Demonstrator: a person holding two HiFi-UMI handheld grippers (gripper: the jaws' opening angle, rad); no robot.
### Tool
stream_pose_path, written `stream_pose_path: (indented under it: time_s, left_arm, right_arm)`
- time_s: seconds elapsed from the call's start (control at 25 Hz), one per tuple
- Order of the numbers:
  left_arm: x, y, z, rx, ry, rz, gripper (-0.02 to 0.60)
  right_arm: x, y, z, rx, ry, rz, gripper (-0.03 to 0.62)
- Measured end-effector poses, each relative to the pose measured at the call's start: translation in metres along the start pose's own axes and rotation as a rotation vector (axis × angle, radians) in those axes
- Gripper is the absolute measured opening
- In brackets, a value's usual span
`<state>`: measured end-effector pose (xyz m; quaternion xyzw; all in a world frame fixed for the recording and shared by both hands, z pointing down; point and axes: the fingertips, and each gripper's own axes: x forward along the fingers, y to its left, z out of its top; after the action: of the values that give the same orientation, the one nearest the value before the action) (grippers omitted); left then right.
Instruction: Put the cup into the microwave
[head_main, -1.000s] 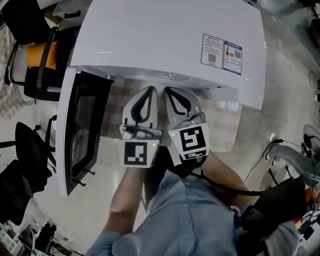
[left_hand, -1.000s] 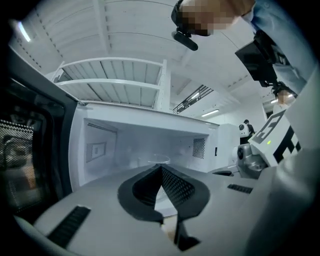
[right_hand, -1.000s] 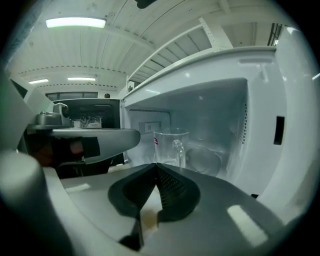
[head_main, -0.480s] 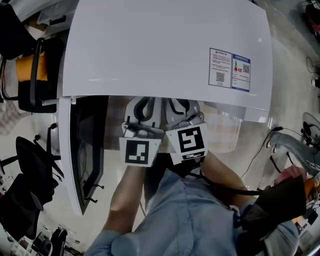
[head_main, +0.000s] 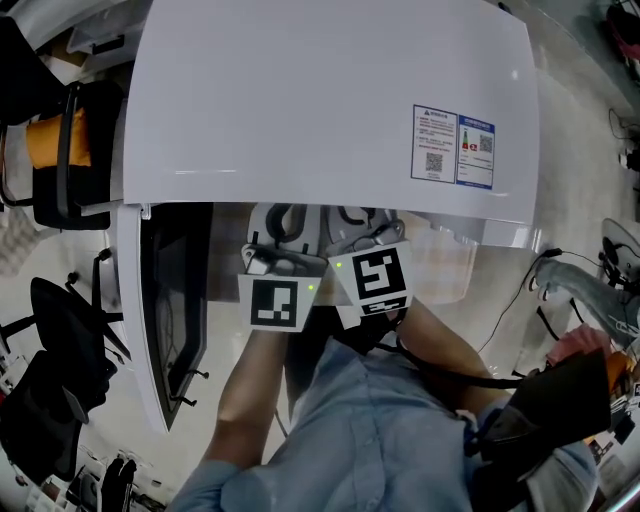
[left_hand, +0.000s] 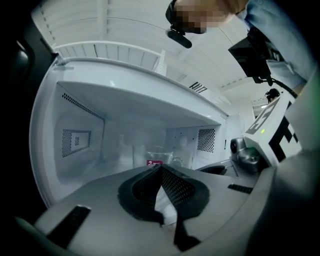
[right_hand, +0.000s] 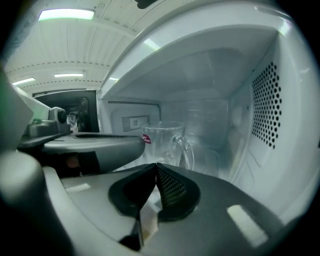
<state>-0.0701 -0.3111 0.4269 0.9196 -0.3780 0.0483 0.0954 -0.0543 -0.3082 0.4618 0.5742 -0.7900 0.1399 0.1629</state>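
Note:
A clear glass cup (right_hand: 167, 142) with a handle and a small red label stands inside the white microwave (head_main: 330, 100). It also shows in the left gripper view as the cup (left_hand: 160, 157), deep in the cavity. My left gripper (left_hand: 160, 168) and right gripper (right_hand: 156, 166) sit side by side at the cavity mouth, both pointing at the cup from a short way off. Each is shut with nothing between its pads. From the head view only their marker cubes (head_main: 275, 303) show; the tips are hidden under the microwave's top.
The microwave door (head_main: 170, 300) hangs open to the left. A label sticker (head_main: 453, 147) is on the top panel. A checked cloth (head_main: 445, 265) covers the table under the oven. Office chairs (head_main: 60, 130) stand at left, cables (head_main: 530, 310) lie at right.
Both grippers have moved forward toward the microwave opening; their front halves, visible a second ago, are now hidden under the oven's top edge. Little has shifted in the last half second.

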Motion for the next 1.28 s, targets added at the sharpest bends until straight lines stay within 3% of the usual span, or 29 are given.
stream_pose_path:
  time_s: [0.32,0.88,1.04,1.28]
  left_arm:
    - [-0.053,-0.033,0.026,-0.042,-0.005,0.123,0.008]
    - [-0.154,-0.149,0.117,-0.003,-0.131,0.415,0.008]
    - [-0.179,-0.182,0.144,0.006,-0.155,0.465,0.008]
    - [-0.202,-0.203,0.181,0.026,-0.211,0.524,0.008]
  right_arm:
    - [-0.063,0.026,0.006,-0.004,0.020,0.109,0.003]
    - [-0.233,0.044,0.076,-0.041,-0.190,0.317,0.002]
    - [-0.278,0.048,0.098,-0.034,-0.230,0.368,0.002]
    - [-0.312,0.048,0.125,-0.059,-0.292,0.373,0.002]
